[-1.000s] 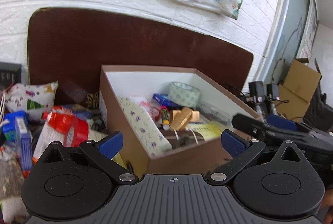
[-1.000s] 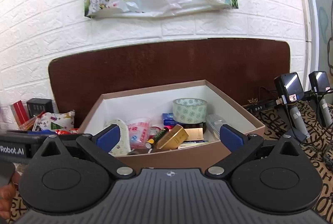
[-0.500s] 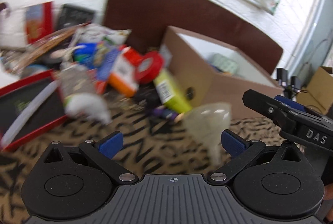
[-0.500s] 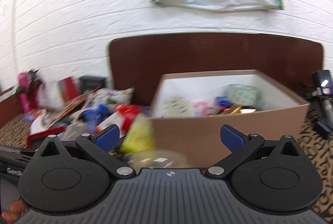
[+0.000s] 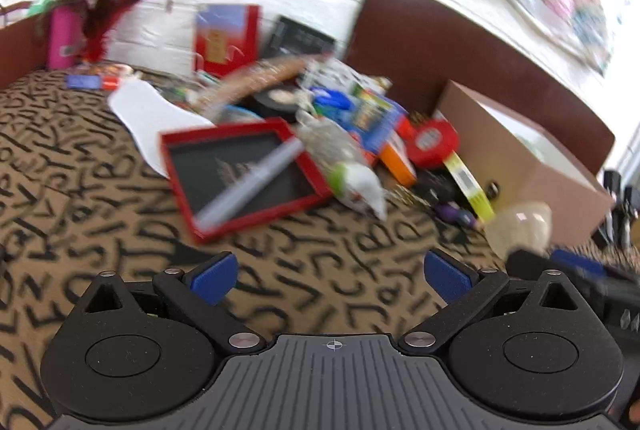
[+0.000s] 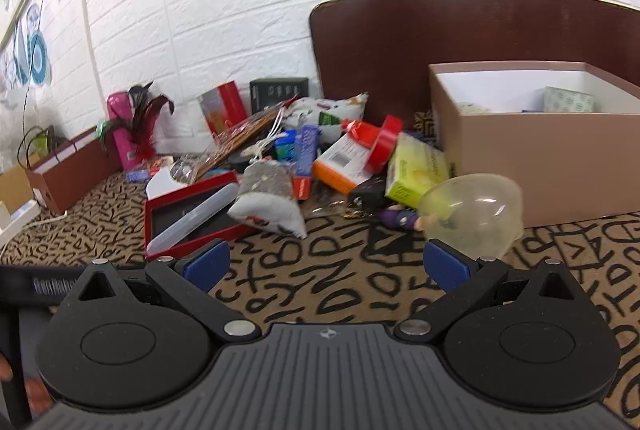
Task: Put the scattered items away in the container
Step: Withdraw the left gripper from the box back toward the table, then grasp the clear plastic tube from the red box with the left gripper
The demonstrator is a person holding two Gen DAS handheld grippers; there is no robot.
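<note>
The brown cardboard box (image 6: 552,158) with white inner walls stands at the right and holds a tape roll and other items; it also shows in the left wrist view (image 5: 516,166). A pile of scattered items lies left of it: a red tray (image 6: 192,218) with a white tube, a grey-white pouch (image 6: 272,202), a red tape roll (image 6: 384,146), a yellow-green box (image 6: 420,170), a clear funnel (image 6: 472,214). My left gripper (image 5: 332,276) and right gripper (image 6: 326,264) are both open and empty, above the patterned cloth in front of the pile.
A brown headboard (image 6: 460,42) leans on the white brick wall behind the box. A pink bottle with red feathers (image 6: 128,126) and a brown paper bag (image 6: 68,170) stand at the far left. The right gripper's body shows at the right of the left wrist view (image 5: 580,278).
Both grippers have swung left, away from the box and toward the pile of scattered items. Both stay open and empty.
</note>
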